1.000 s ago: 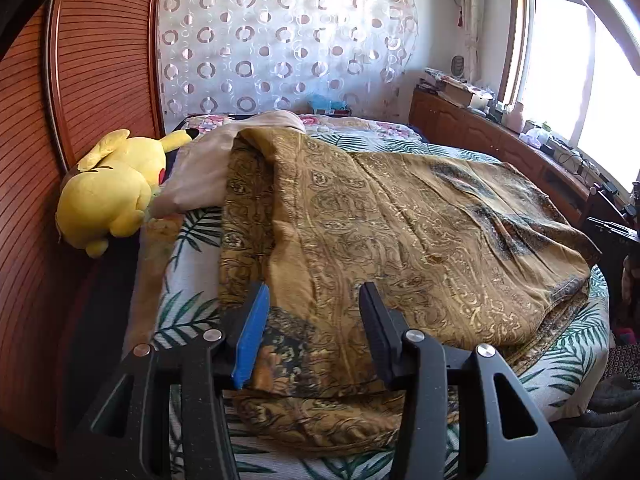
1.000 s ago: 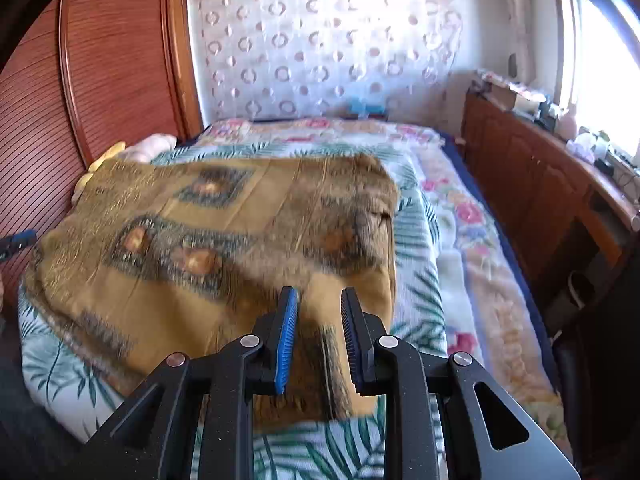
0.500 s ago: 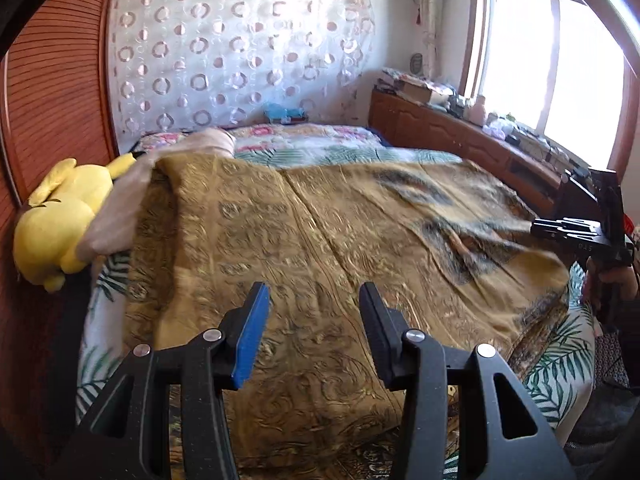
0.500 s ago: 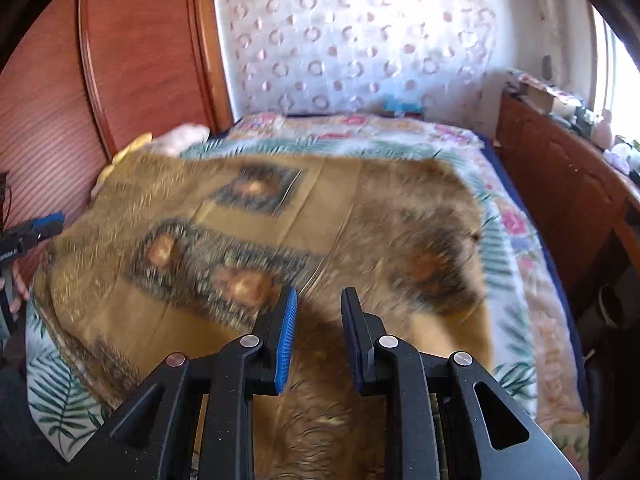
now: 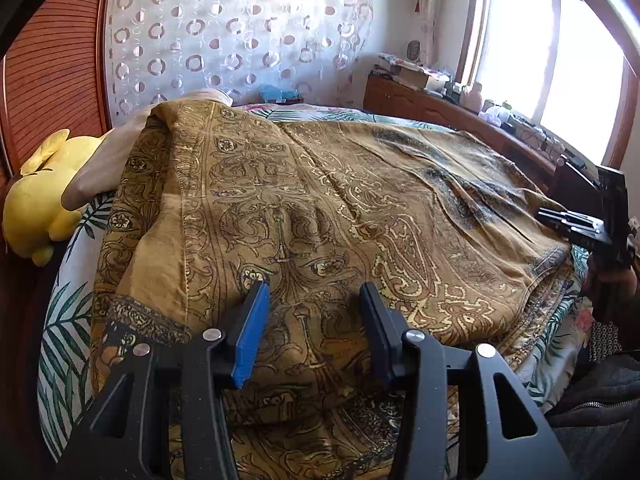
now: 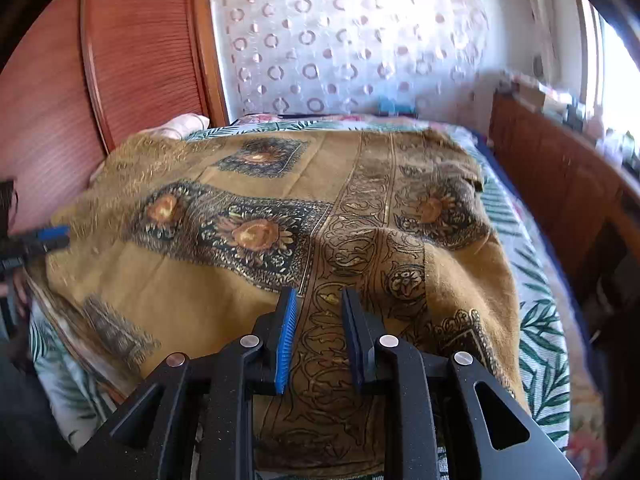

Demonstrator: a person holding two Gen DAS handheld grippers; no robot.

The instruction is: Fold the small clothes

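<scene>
**Both tongs come down toward the near hem of the cloth**

Left wrist view: the left tongs have dropped closer to the ochre paisley cloth spread over the bed, and the yellow plush toy beside its far left corner has slid outward. The jaws stand apart, nothing between them. The right tongs show past the cloth's right edge.

Right wrist view: the right tongs have also sunk over the cloth, jaws narrowly apart and empty. The cloth lies flat and ungripped; a pinch at its near hem looks likely next.
</scene>
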